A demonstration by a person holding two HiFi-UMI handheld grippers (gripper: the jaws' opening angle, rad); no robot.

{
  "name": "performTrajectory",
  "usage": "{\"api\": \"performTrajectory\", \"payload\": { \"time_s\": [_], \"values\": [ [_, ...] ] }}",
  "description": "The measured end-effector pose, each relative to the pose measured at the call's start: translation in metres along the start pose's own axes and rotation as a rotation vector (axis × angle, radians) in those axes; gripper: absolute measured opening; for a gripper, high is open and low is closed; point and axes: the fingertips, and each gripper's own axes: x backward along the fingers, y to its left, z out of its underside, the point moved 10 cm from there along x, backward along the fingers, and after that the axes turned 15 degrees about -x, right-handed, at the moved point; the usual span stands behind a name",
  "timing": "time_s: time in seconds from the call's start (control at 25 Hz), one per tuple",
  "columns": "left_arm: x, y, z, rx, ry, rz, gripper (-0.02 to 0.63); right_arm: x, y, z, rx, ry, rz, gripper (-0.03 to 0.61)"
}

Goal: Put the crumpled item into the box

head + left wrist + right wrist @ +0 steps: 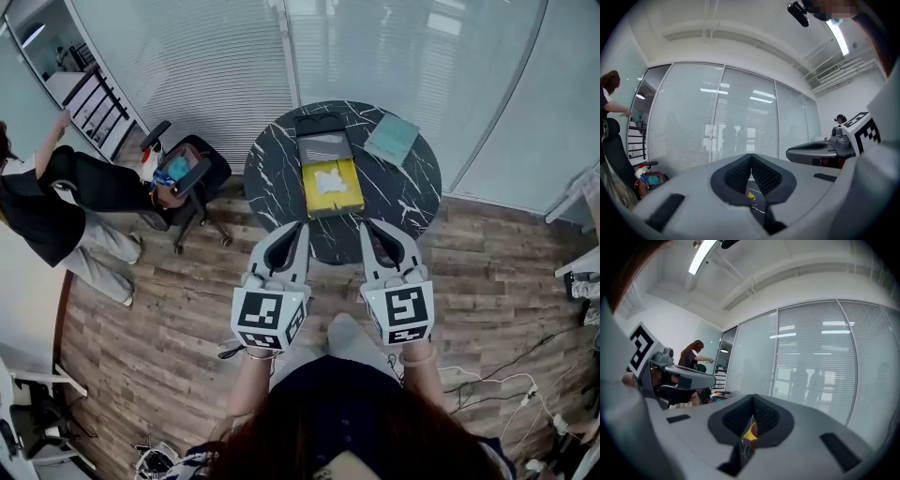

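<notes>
Crumpled item [328,181]: white, lying inside open yellow box [334,205] on round marble desk [272,178]. L tool [298,231], R tool [367,229]: both closed, empty, near desk edge.

office | glass partition walls with blinds [234,66] | swivel chair [192,178] | wood-look floor [159,319]
</notes>
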Motion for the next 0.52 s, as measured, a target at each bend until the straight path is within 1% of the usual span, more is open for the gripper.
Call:
{"api": "performTrajectory", "payload": {
  "time_s": [0.52],
  "values": [
    [0.013, -0.01, 0.001, -0.009, -0.005, 0.016, 0.026, 0.017, 0.01, 0.002, -0.001, -0.009, 0.006, 0.023]
  ]
}}
